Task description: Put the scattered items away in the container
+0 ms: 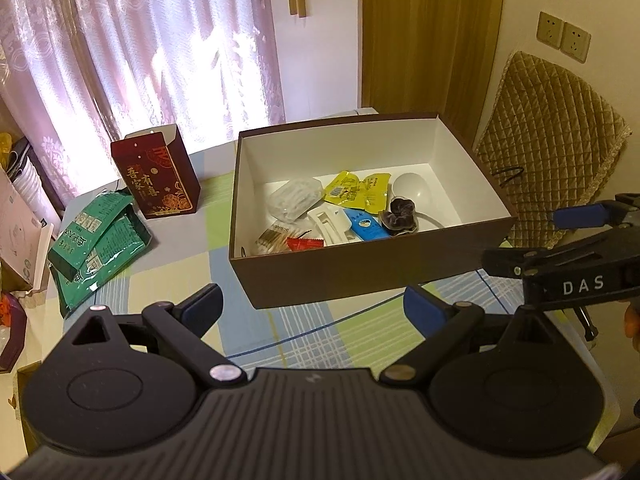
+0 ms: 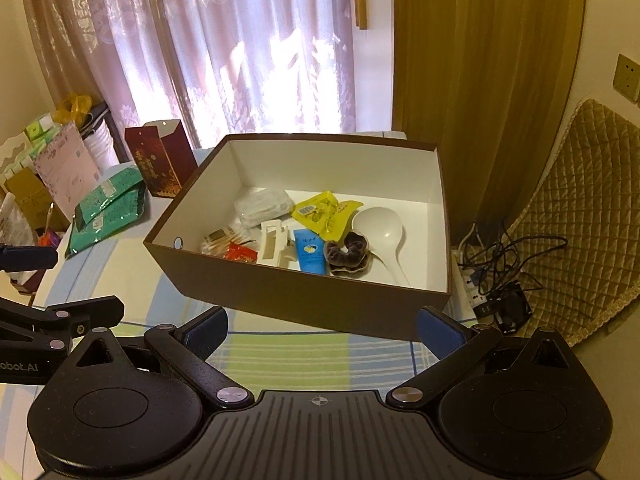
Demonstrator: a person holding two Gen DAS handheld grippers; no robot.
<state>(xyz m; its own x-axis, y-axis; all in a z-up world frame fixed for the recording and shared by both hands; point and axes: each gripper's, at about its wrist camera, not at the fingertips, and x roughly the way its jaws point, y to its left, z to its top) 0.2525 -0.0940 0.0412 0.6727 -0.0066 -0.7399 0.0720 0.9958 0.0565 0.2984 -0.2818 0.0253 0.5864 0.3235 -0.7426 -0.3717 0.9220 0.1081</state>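
A brown box (image 1: 360, 272) with a white inside stands on the checked tablecloth; it also shows in the right wrist view (image 2: 304, 304). Inside lie a white spoon (image 2: 380, 228), a dark scrunchie (image 2: 346, 258), a blue tube (image 2: 310, 252), yellow packets (image 2: 324, 212), a white hair clip (image 2: 274, 242), a clear bag (image 2: 262, 206), cotton swabs (image 2: 218, 240) and a red sachet (image 2: 240, 254). My left gripper (image 1: 314, 308) is open and empty, in front of the box. My right gripper (image 2: 322, 330) is open and empty, also in front of it.
Green packets (image 1: 94, 240) and a dark red carton (image 1: 156, 176) stand left of the box on the table. A quilted chair (image 1: 548, 148) is at the right. A power strip with cables (image 2: 496, 280) lies on the floor. Cluttered boxes (image 2: 44, 184) stand at far left.
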